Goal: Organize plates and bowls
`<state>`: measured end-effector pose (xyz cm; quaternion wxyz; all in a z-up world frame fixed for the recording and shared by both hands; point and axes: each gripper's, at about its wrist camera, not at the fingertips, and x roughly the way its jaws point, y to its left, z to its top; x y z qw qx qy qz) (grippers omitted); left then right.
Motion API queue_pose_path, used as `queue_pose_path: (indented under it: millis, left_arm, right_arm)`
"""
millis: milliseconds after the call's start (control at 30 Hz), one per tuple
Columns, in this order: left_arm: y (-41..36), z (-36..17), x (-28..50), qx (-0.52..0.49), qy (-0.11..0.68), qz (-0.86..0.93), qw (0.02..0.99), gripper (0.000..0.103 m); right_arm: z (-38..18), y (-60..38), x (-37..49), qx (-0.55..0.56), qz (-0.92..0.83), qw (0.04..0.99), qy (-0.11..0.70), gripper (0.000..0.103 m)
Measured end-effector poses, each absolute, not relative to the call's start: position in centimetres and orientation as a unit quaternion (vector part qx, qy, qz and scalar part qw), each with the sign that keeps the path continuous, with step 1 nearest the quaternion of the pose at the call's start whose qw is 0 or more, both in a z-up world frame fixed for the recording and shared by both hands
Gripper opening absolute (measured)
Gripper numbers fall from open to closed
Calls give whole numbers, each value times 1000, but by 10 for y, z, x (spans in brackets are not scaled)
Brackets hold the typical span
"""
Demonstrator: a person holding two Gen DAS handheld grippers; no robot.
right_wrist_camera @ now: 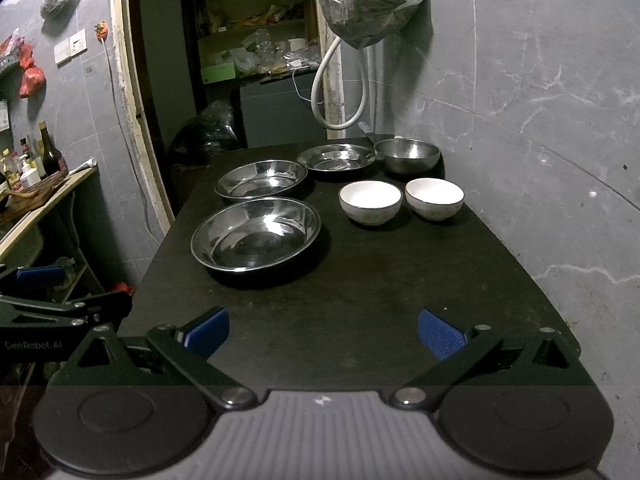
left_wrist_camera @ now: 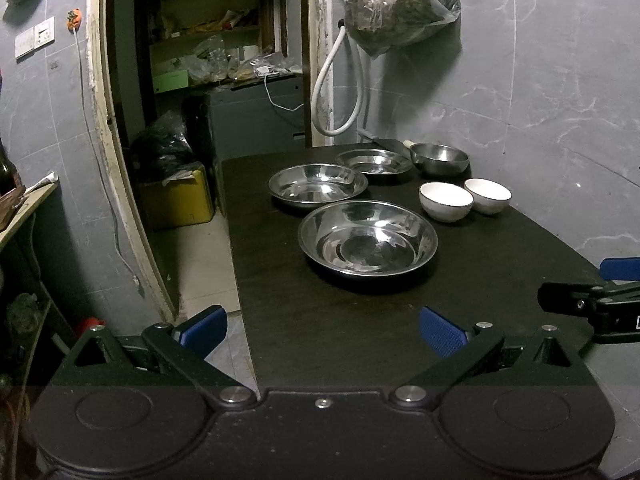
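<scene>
One left tool reads "GenRobot.AI", jaws spread.

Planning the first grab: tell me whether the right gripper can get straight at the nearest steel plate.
Probably yes: the right gripper is open and empty, and only bare dark table lies between it and the nearest steel plate.

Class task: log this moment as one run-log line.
left tongs: open, empty | right tongs: open, empty | steel plates: unstacked | white bowls: side by side
</scene>
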<state>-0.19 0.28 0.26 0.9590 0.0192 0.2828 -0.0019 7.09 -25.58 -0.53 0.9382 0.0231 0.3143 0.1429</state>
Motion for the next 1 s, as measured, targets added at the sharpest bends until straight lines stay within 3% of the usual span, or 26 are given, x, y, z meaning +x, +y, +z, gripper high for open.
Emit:
queue_pose_path:
  millis: [1000]
  left_arm:
    - [3,-5,6,17,293,0,956,102]
  right_arm:
    - [-5,-258,73,25,140,939,312,103]
